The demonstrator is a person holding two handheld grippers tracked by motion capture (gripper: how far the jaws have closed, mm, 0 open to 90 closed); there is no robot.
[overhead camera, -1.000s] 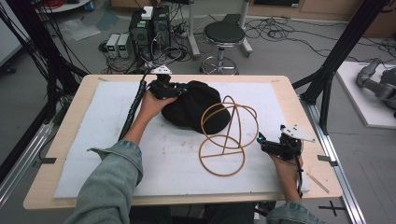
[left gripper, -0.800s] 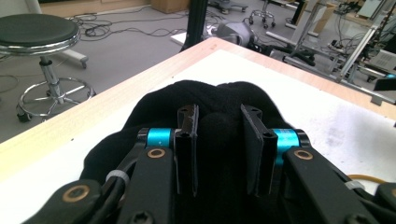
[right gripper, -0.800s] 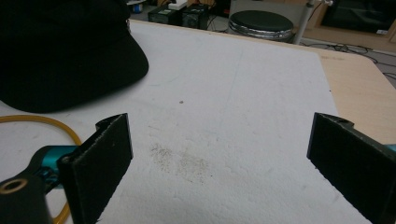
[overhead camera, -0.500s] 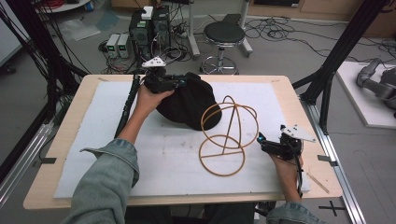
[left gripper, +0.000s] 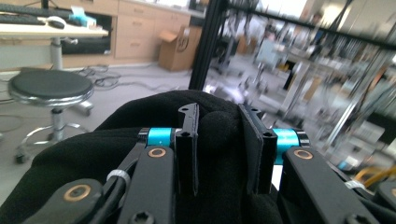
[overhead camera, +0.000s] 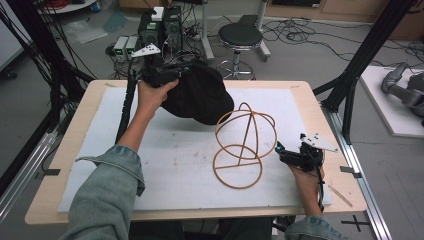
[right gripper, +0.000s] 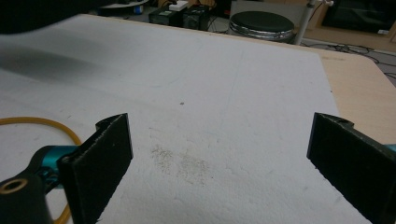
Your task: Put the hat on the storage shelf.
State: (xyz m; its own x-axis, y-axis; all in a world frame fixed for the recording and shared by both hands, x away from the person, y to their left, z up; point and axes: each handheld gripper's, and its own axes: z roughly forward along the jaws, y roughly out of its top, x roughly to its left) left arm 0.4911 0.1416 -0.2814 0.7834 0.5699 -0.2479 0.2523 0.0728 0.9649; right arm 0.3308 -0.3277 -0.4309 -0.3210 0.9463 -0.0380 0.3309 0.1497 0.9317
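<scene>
Up over the worktop's [overhead camera: 320, 107] far left, our left tool [left gripper: 219, 140] pinches the soft black hat [overhead camera: 200, 95], now lifted higher vs. before. Thin round wire stand [overhead camera: 242, 145] sits w/ right tool [right gripper: 224, 158] spread wide beside it.

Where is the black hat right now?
High view: the hat is at the table's far left, pinched in the left tool, just behind the wire stand.

No readable text, labels or nos. anywhere; print on cardboard box [left gripper: 173, 46] too blurred to read
</scene>
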